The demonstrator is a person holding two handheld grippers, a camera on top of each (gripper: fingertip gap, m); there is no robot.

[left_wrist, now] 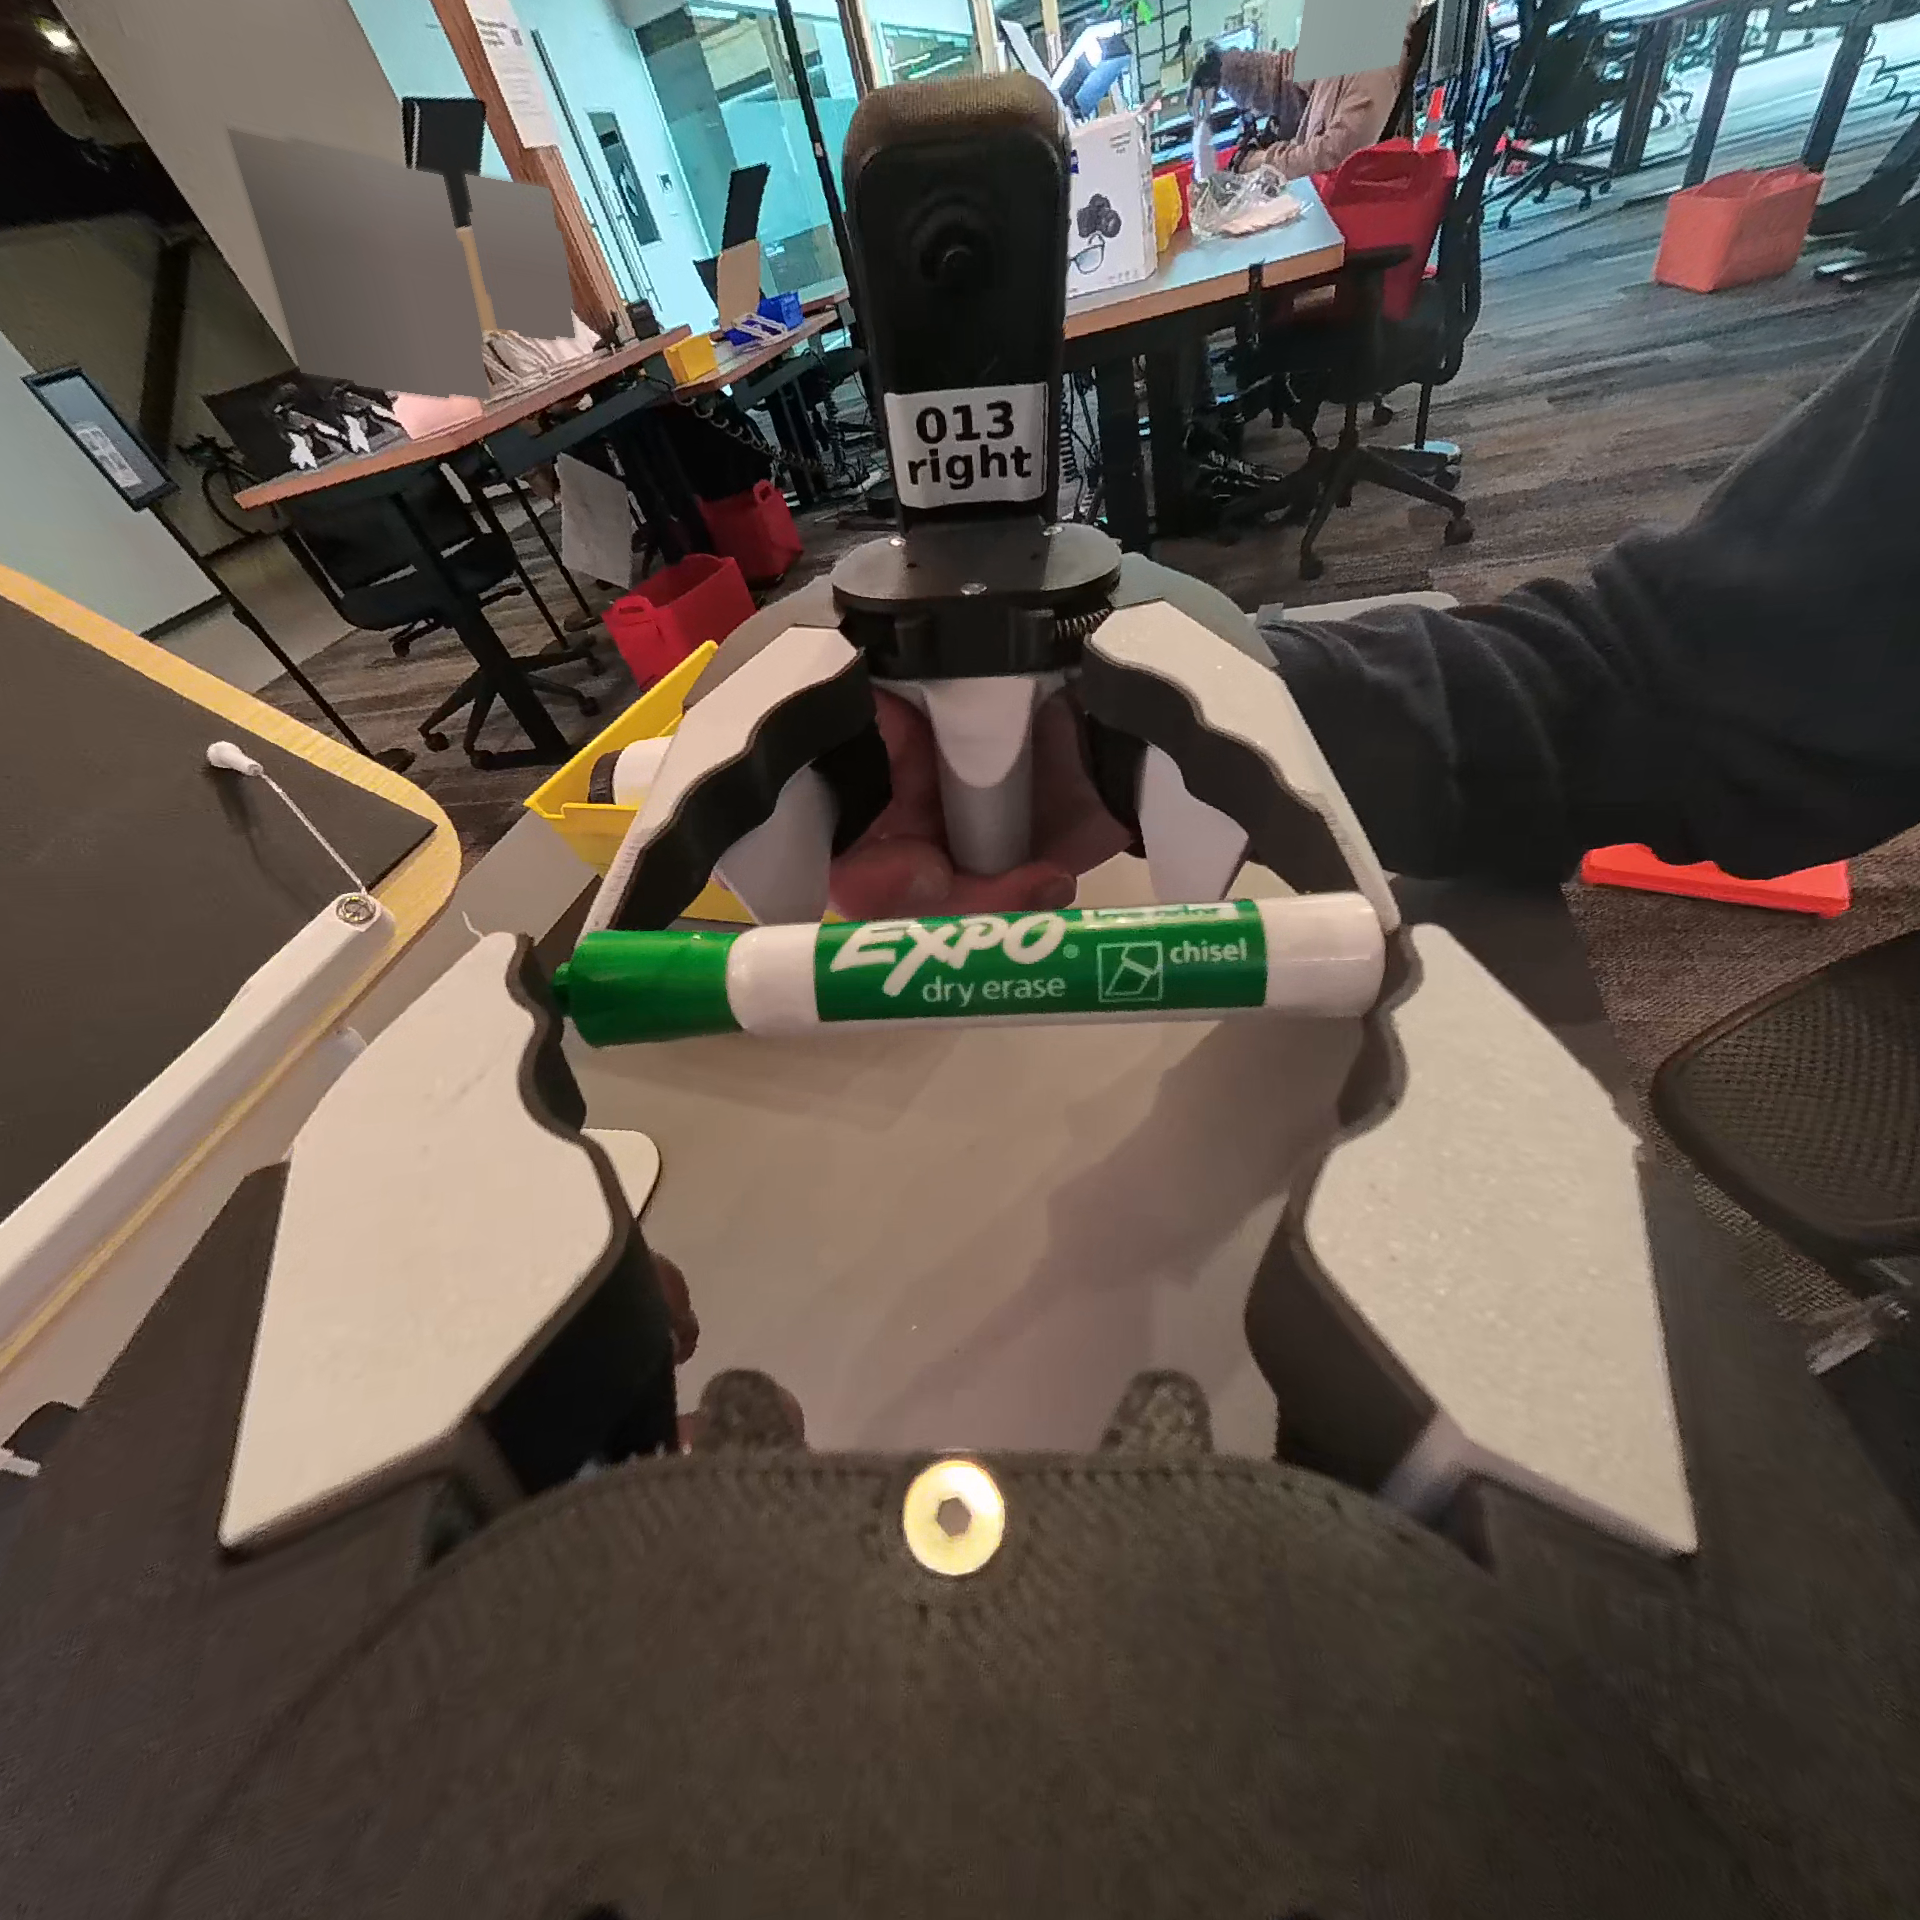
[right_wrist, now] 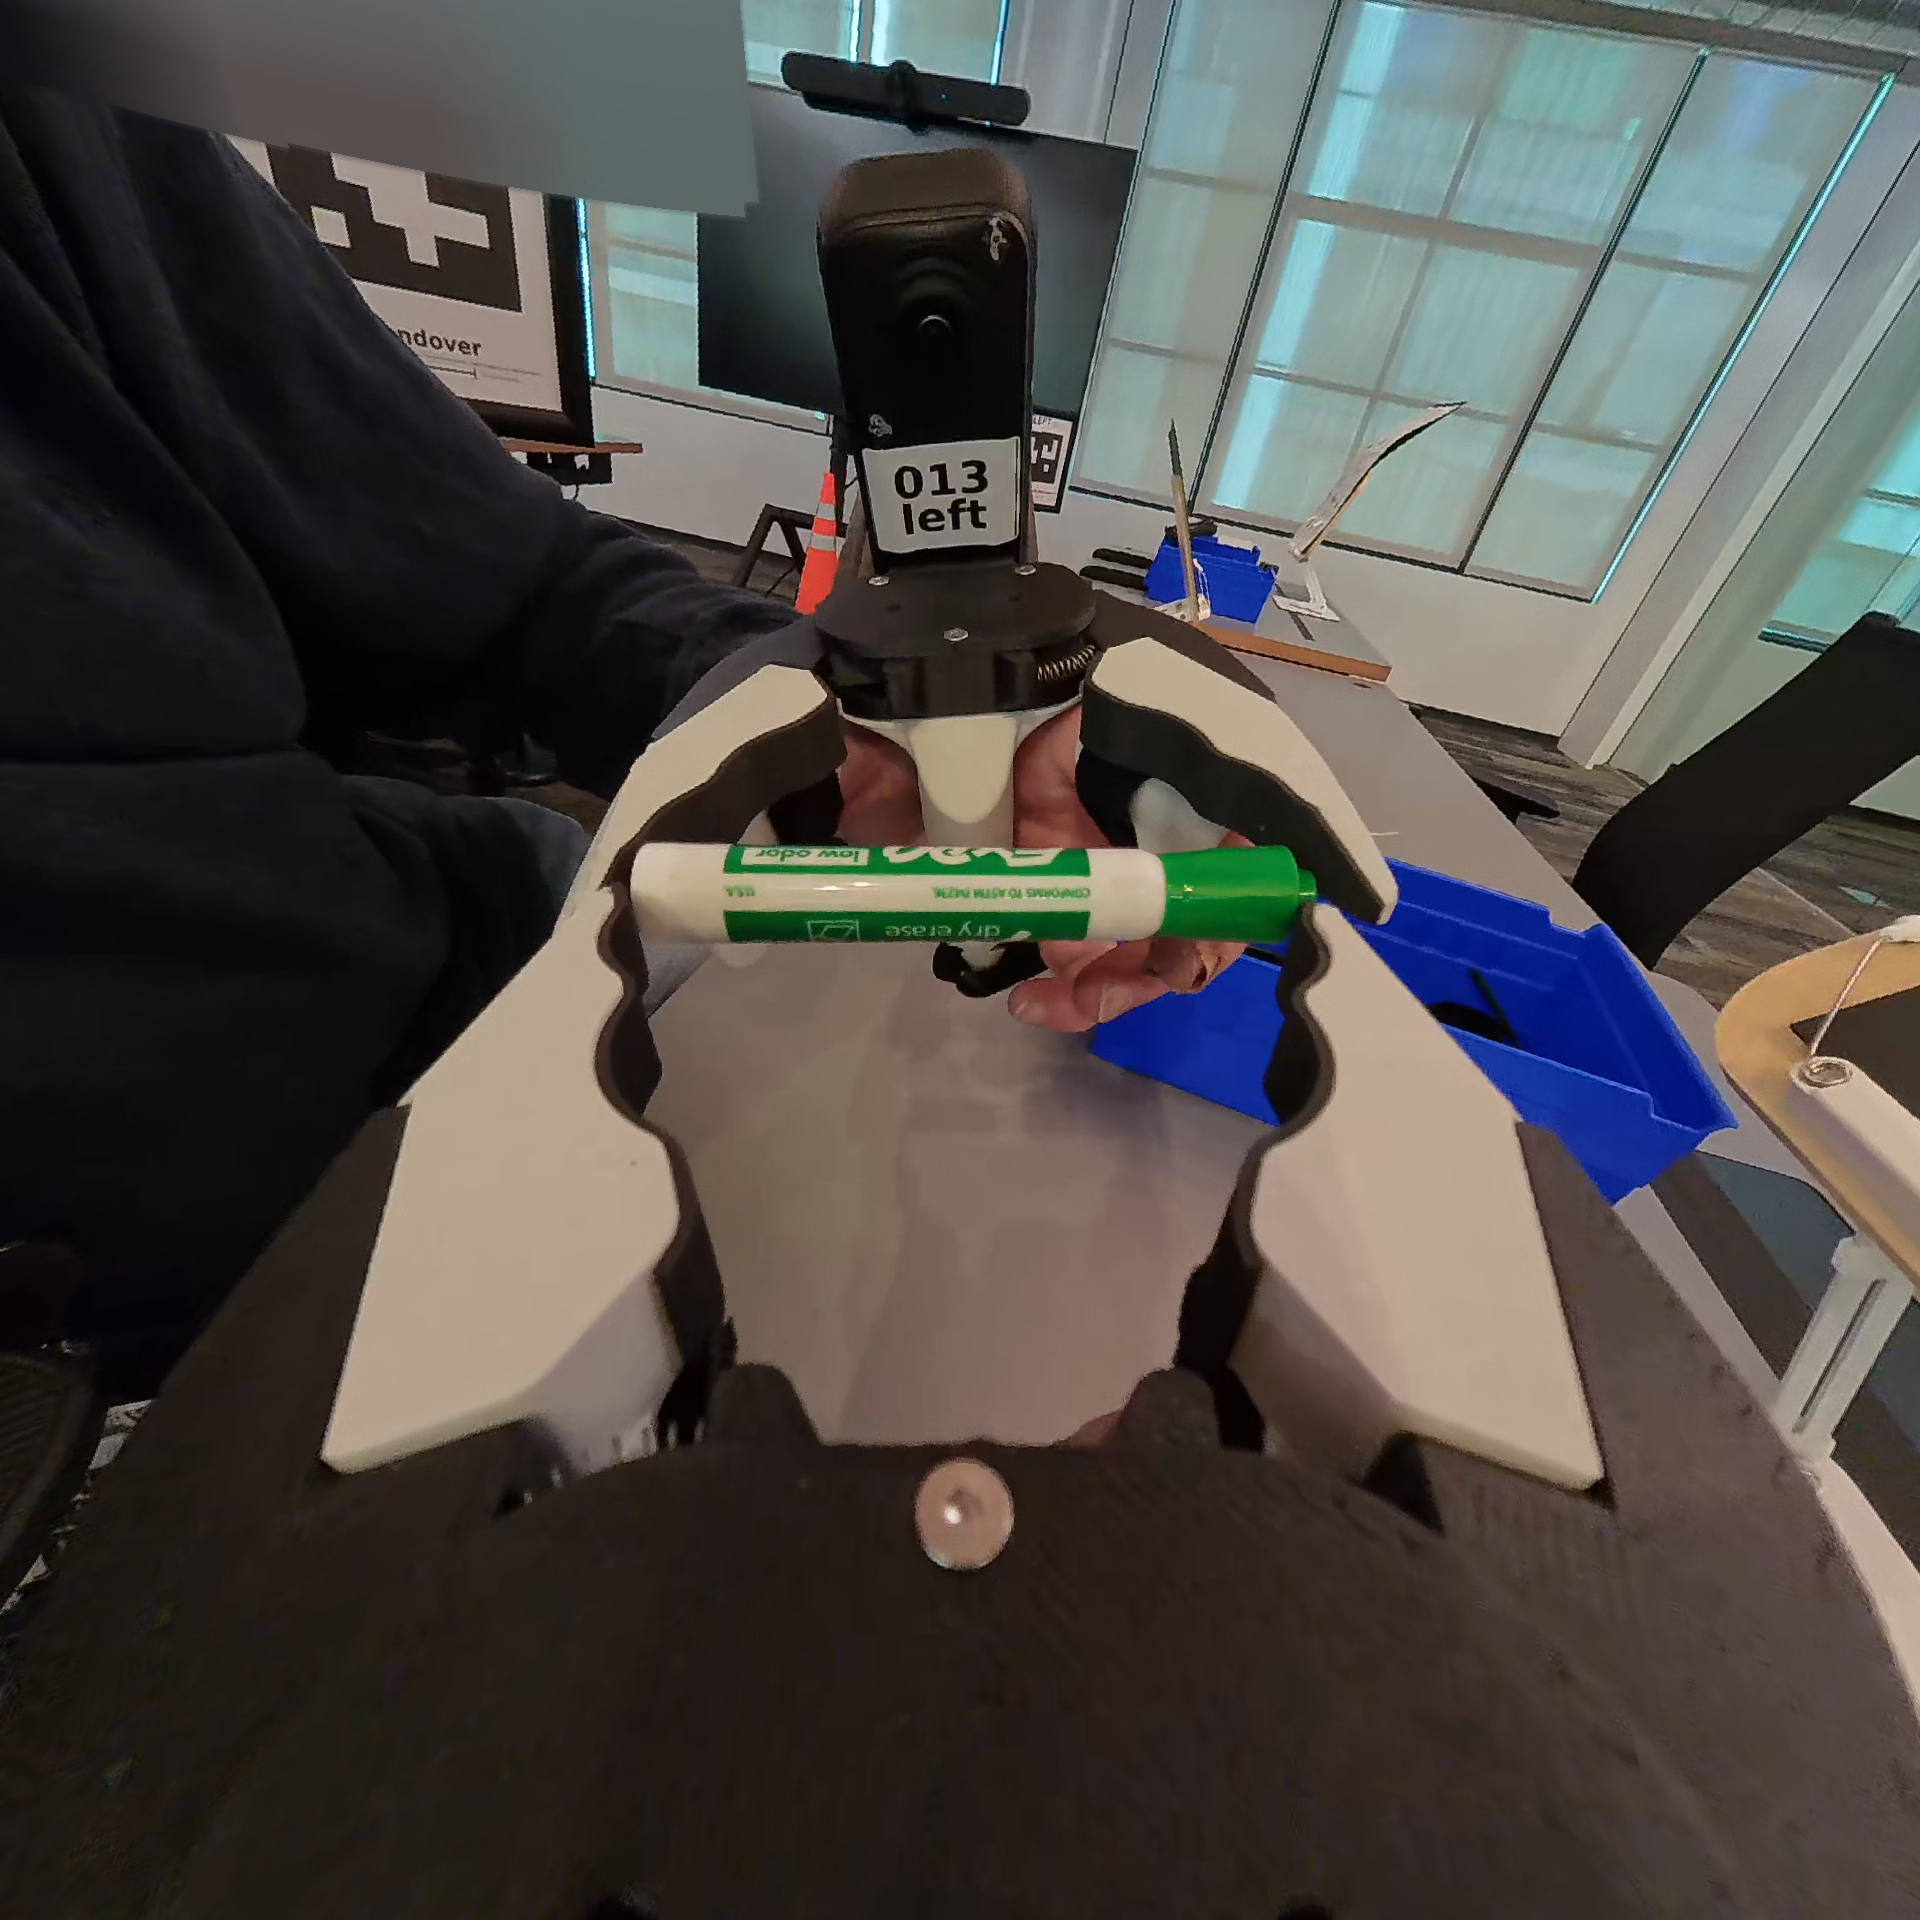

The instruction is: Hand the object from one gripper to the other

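A green and white dry-erase marker point(left_wrist: 1039, 966) lies level and crosswise between both grippers, above the grey table point(left_wrist: 935, 1195). My left gripper point(left_wrist: 961, 966) has a fingertip against each end of it. The right gripper point(left_wrist: 1003, 914) faces it head-on, and its fingertips meet the same two ends. In the right wrist view the marker point(right_wrist: 904, 894) spans my right gripper point(right_wrist: 961, 920), with its cap on the right. The left gripper point(right_wrist: 997, 883) sits just behind it there. Both look closed lengthwise on the marker.
A yellow bin point(left_wrist: 592, 800) stands behind the right gripper and a blue bin point(right_wrist: 1507, 1039) beside the left one. A black board with a wooden edge point(left_wrist: 156, 883) is at the left. A person's dark sleeve point(left_wrist: 1610, 727) and a mesh chair point(left_wrist: 1808, 1122) are at the right.
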